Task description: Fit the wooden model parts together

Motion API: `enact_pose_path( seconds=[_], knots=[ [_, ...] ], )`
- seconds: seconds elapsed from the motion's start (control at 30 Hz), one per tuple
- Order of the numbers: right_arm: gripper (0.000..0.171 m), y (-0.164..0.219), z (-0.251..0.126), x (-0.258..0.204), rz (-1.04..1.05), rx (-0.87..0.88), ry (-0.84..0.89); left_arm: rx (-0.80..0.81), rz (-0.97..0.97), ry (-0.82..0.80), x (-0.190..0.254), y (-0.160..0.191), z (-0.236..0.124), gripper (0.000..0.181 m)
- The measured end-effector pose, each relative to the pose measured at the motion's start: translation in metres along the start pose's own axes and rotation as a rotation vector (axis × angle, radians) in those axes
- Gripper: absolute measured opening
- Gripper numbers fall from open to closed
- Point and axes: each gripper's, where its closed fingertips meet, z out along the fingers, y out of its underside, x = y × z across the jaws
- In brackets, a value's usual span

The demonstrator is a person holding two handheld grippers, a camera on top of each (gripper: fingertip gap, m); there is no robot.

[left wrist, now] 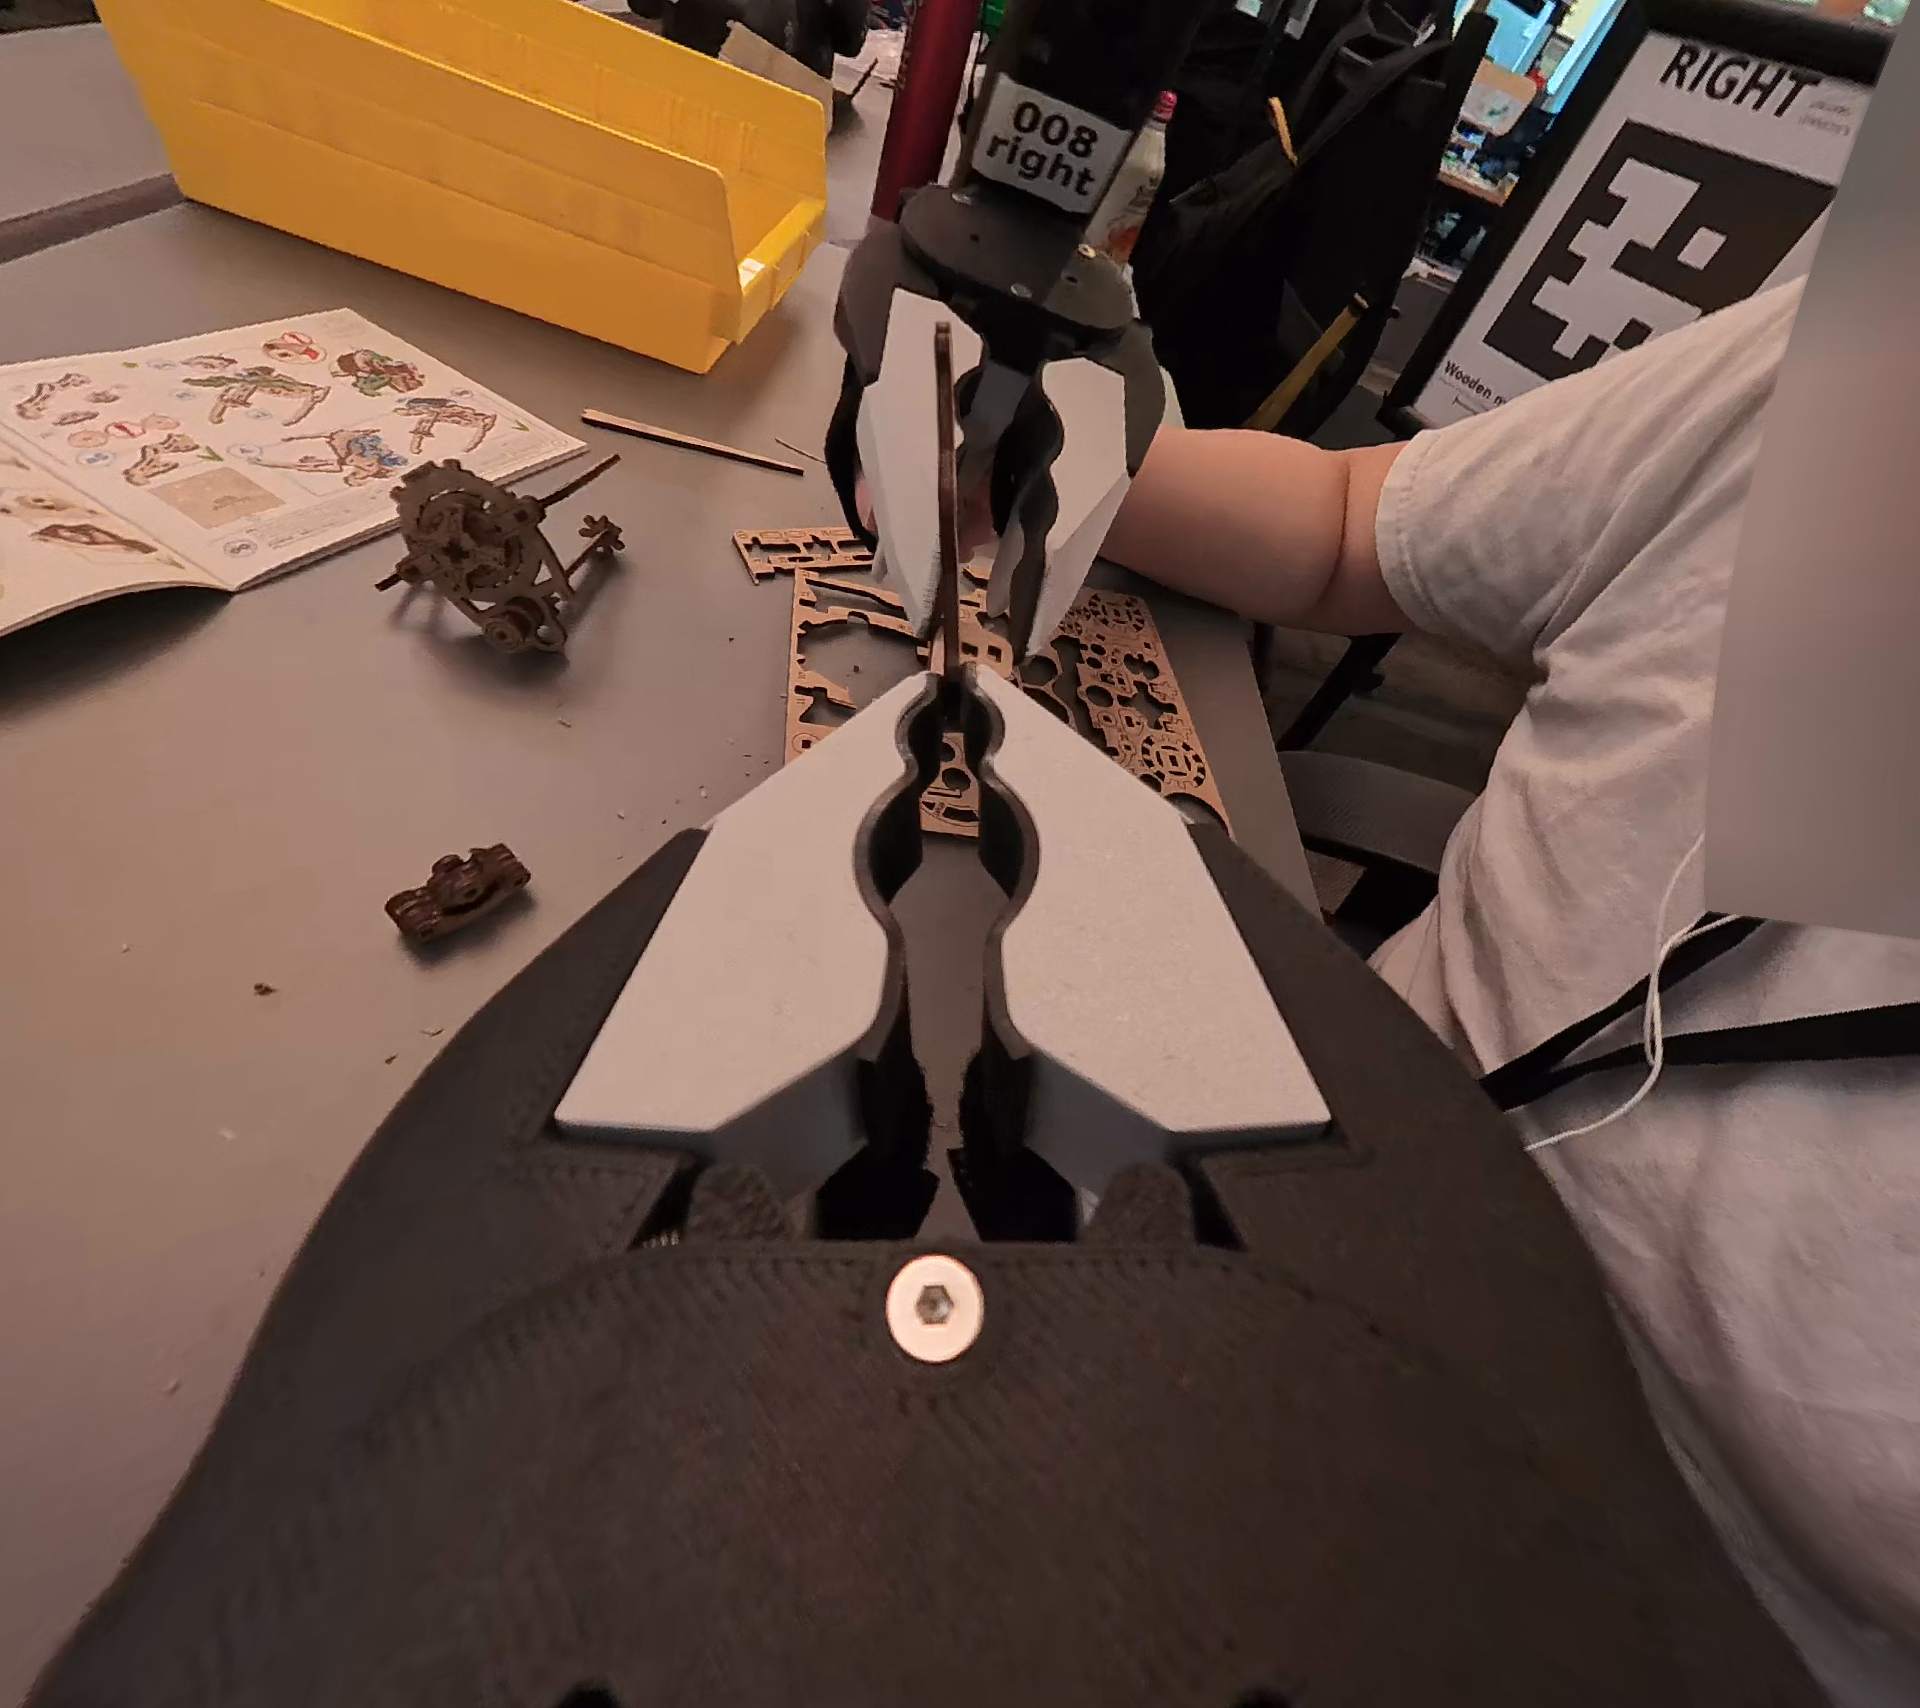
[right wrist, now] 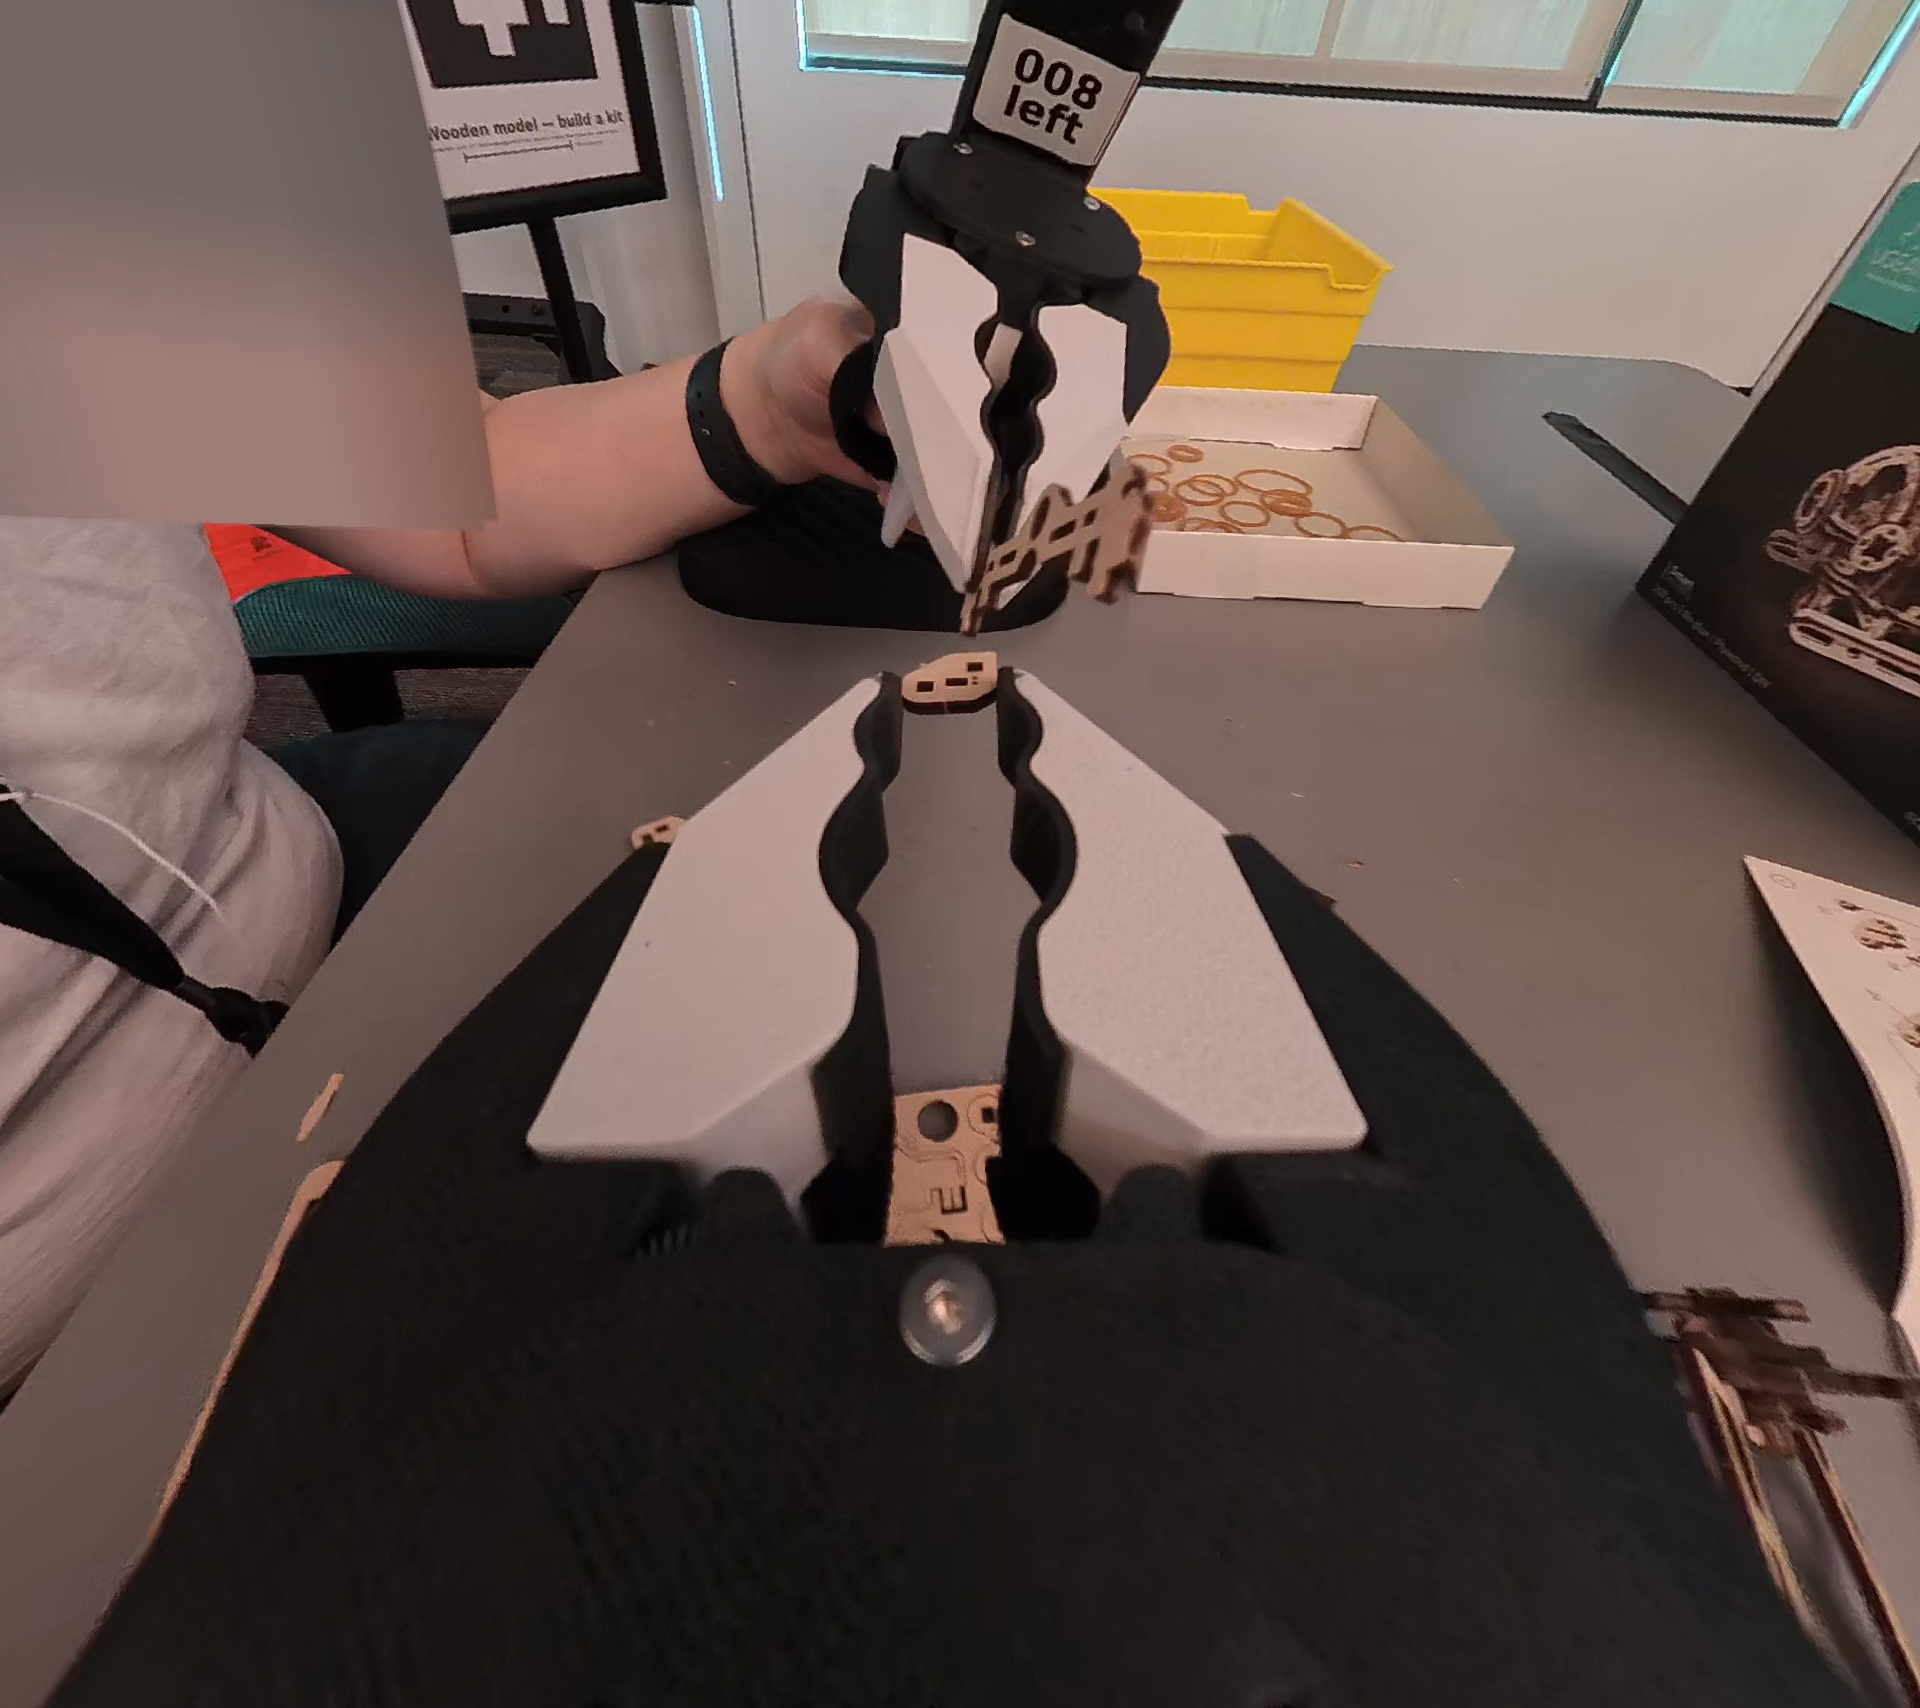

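My left gripper (left wrist: 943, 679) is clamping a thin laser-cut plywood part (right wrist: 1060, 552), fingertips pressed onto its lower end. From the left wrist view the part is showing edge-on as a dark upright strip; from the right wrist view its flat, pale face with scorched cut-out slots is showing.

My right gripper (right wrist: 948, 690) is holding a small flat wooden piece (right wrist: 951, 685) between its narrowly spread tips, just below the larger part and apart from it. The white finger (right wrist: 727, 931) faces are matte and grainy, with wavy black inner edges.

A perforated plywood sheet (left wrist: 1127, 702) is lying on the smooth grey table (left wrist: 312, 827), partly hidden behind both grippers. A dark assembled gear mechanism (left wrist: 488, 557) is standing beside an open instruction booklet (left wrist: 260, 432), which is cut off at the frame edge.
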Motion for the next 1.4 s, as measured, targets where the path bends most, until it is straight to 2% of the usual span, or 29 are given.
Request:
enact_pose_path(
  seconds=[0.6,1.17,1.4],
  knots=[
    [0.017,-0.006,0.001,-0.004,0.113,0.047,-0.055,-0.023,-0.011,0.027,0.004,0.004,0.004,0.000],
    [0.016,-0.033,0.000,0.002,0.300,0.302,-0.093,0.096,-0.066,0.072,0.009,-0.015,-0.006,0.000],
    [0.016,-0.036,-0.001,0.006,0.336,0.362,-0.086,0.090,-0.074,0.060,0.006,-0.012,-0.001,0.000]
  ],
)
